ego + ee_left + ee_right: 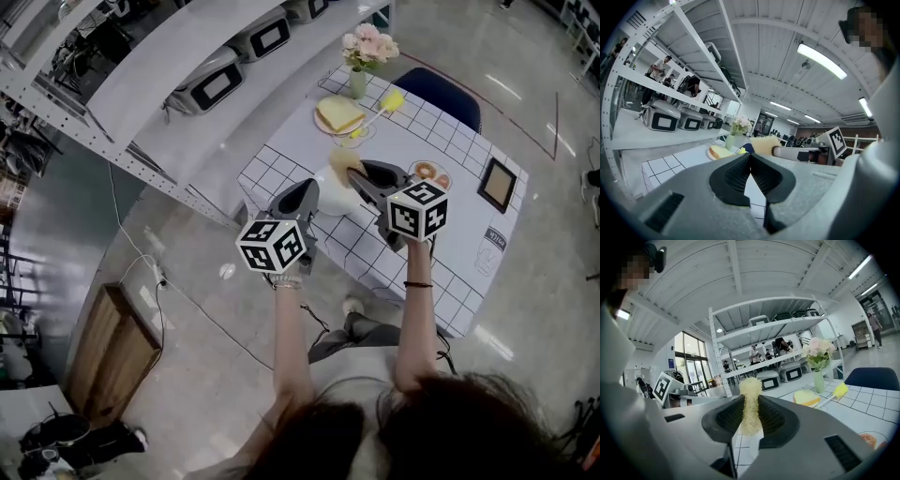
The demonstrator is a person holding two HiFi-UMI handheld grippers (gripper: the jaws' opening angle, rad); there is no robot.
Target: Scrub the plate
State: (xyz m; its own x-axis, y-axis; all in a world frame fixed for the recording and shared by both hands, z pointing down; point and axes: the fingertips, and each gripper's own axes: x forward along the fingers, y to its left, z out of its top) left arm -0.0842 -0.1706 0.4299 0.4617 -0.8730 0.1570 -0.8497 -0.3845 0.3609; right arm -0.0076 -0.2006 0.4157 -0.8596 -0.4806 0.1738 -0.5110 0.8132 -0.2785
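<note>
**Scrubber gripped and poised over the plate; scrubbing not yet begun.**

The right gripper (750, 414) has its jaws closed on a yellow fibrous scrubber (751, 390), pinched low so that the tuft stands clear of the tips, presumably to leave a free working face. The left gripper (750, 161) has its jaws pressed together with nothing seen between them. It is held level with the right one, probably ready to steady the work. Between and below the two, in the head view, a white plate (336, 195) rests on the grid-patterned table (450, 253) near its front edge, within reach of both. Whether either gripper touches the plate cannot be told.
</note>
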